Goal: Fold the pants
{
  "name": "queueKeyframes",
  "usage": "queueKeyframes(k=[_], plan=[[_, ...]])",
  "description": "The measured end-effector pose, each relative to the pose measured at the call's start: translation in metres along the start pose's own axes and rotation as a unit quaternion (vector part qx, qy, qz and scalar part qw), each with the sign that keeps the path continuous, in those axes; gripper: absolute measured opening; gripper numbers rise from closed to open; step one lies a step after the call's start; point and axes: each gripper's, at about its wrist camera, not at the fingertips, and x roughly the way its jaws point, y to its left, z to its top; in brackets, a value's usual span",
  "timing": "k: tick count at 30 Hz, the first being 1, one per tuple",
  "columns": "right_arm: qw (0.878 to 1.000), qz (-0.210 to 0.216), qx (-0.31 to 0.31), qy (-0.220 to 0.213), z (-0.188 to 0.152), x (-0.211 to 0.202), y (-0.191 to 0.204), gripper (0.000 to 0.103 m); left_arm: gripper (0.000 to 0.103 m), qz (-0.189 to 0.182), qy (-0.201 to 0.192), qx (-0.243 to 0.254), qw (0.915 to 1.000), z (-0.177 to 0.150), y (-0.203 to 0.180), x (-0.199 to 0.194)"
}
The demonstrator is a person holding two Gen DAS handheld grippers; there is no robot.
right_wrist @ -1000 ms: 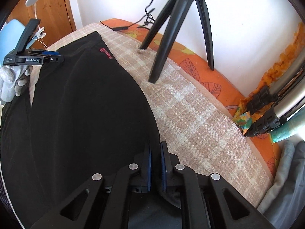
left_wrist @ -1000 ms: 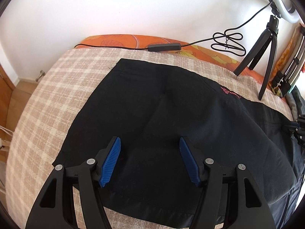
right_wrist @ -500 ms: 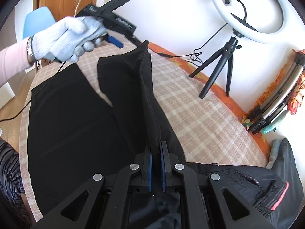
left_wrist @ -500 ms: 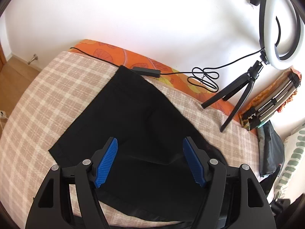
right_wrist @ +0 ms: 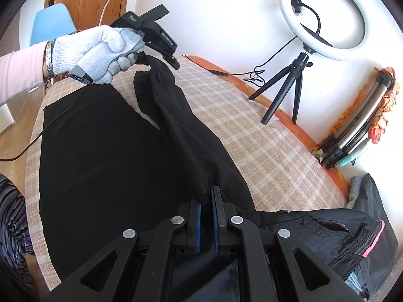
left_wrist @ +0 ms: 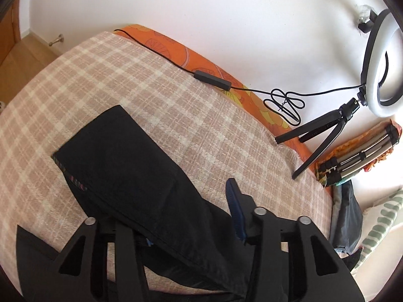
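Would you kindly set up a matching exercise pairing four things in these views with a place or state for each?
Things:
1. black pants
2. white ring light
3. right gripper
4. folded silver tripod

States:
A. leaning against the wall
B. shut on fabric
C. standing on a small black tripod
D. partly lifted off the checked beige blanket

Pairs: 1-D, 2-C, 3-B, 4-A

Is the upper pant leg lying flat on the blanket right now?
No. The pants have one leg lifted, stretched between the right gripper and left gripper; the other leg lies flat on the blanket.
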Motion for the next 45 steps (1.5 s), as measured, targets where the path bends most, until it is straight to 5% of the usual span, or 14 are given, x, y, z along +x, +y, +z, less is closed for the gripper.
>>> queueKeyframes(k=[1,4,17,26,35,38,40,42,44,45], plan=[[1.000,-0.002,0.003,-0.001,0.000,-0.002,-0.001,0.005,0.022,-0.002,-0.007,0.001,1.0000,-0.002,0.002,-0.003],[1.000,-0.013,0.006,-0.004,0.000,-0.007,0.001,0.005,0.009,-0.006,-0.027,0.018,0.9994,-0.006,0.003,-0.012],[0.999,-0.020,0.022,-0.025,-0.016,-0.070,0.026,0.005,0.009,-0.036,-0.093,0.080,0.9918,-0.056,0.016,-0.104],[1.000,0.001,0.000,0.009,-0.058,-0.088,0.086,0.004,0.007,-0.035,-0.104,0.031,0.9935,-0.127,0.083,-0.137],[0.996,0.006,0.005,0.084,-0.102,-0.058,0.114,0.004,0.007,-0.043,-0.075,-0.025,0.9959,-0.182,0.138,-0.116],[0.996,0.000,0.007,0.088,-0.103,-0.057,0.115,0.004,0.019,-0.043,-0.095,-0.056,0.9929,-0.181,0.149,-0.119],[0.996,-0.001,0.013,0.089,-0.103,-0.058,0.115,0.004,0.036,-0.046,-0.111,-0.090,0.9886,-0.177,0.160,-0.122],[0.996,-0.001,0.020,0.091,-0.102,-0.058,0.113,0.004,0.035,-0.045,-0.135,-0.112,0.9835,-0.173,0.167,-0.126],[0.995,-0.003,0.024,0.092,-0.102,-0.057,0.114,0.005,0.025,-0.041,-0.150,-0.122,0.9803,-0.170,0.172,-0.128],[0.995,-0.004,0.025,0.092,-0.102,-0.056,0.115,0.005,0.006,-0.038,-0.152,-0.120,0.9804,-0.170,0.172,-0.129]])
